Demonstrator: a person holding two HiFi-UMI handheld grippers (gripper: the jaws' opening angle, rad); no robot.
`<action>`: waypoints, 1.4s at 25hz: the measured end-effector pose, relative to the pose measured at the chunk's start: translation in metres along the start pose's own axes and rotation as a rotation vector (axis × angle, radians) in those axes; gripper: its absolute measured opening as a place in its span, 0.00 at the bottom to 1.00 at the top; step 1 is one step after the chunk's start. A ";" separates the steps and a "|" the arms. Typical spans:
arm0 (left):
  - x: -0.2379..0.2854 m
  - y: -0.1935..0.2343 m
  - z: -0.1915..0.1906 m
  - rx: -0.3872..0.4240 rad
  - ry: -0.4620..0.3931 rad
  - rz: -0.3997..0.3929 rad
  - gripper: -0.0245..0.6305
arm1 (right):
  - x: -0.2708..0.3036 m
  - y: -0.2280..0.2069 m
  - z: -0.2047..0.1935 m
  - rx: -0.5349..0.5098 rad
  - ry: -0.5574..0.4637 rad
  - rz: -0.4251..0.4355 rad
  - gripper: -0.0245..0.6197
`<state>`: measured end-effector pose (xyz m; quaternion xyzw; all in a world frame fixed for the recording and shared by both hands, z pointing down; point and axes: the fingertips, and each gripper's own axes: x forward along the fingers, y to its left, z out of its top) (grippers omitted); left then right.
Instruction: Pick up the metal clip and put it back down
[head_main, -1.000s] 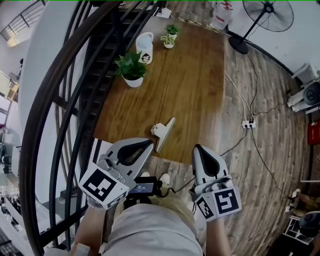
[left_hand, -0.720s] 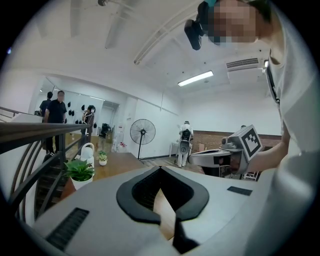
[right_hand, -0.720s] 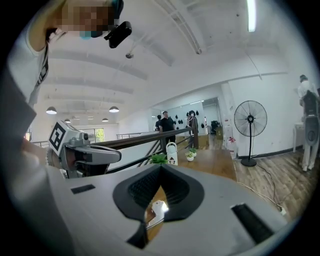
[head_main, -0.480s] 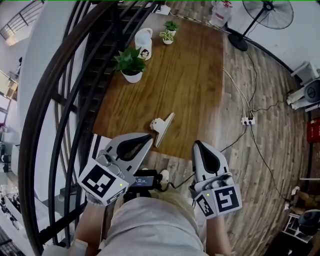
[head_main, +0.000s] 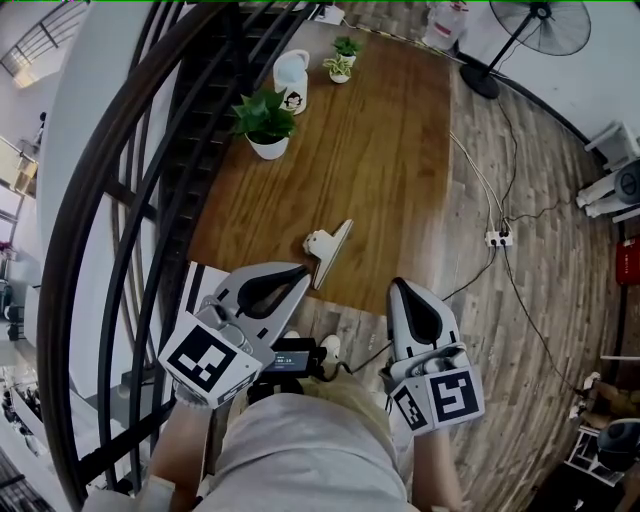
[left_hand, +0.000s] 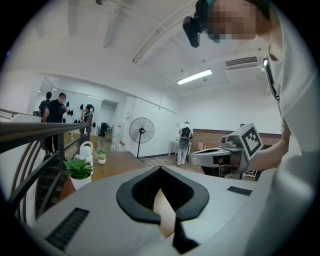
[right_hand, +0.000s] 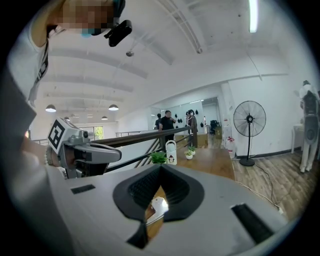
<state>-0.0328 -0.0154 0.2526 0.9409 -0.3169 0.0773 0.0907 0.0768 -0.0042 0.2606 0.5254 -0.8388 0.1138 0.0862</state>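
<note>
Left gripper (head_main: 301, 272) and right gripper (head_main: 397, 287), jaws closed and empty, hover near the metal clip (head_main: 327, 250). It seems stiff, light and slick; grasp its handle end.

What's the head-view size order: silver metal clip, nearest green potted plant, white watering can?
Largest: nearest green potted plant.
Next, alike: silver metal clip and white watering can; the clip lies nearer the camera, so unranked.

No words or numbers can be read. The cube (head_main: 205, 362) on the left gripper (head_main: 298, 272) and the cube (head_main: 447, 397) on the right gripper (head_main: 397, 288) each carry black-and-white square markers. A small screen (head_main: 283, 361) just behind and between the grippers glows with characters too small to read. A jug (head_main: 291, 82) far ahead of the left gripper bears a small dark cartoon figure.
</note>
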 end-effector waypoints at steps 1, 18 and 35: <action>0.000 -0.001 -0.001 0.000 0.000 -0.002 0.04 | -0.001 0.000 0.000 -0.001 0.000 -0.001 0.04; 0.002 0.000 -0.006 0.003 0.007 -0.003 0.04 | 0.007 0.015 -0.010 -0.052 0.034 0.038 0.04; 0.005 0.001 -0.012 -0.004 0.022 -0.005 0.04 | 0.008 0.010 -0.016 -0.055 0.045 0.015 0.04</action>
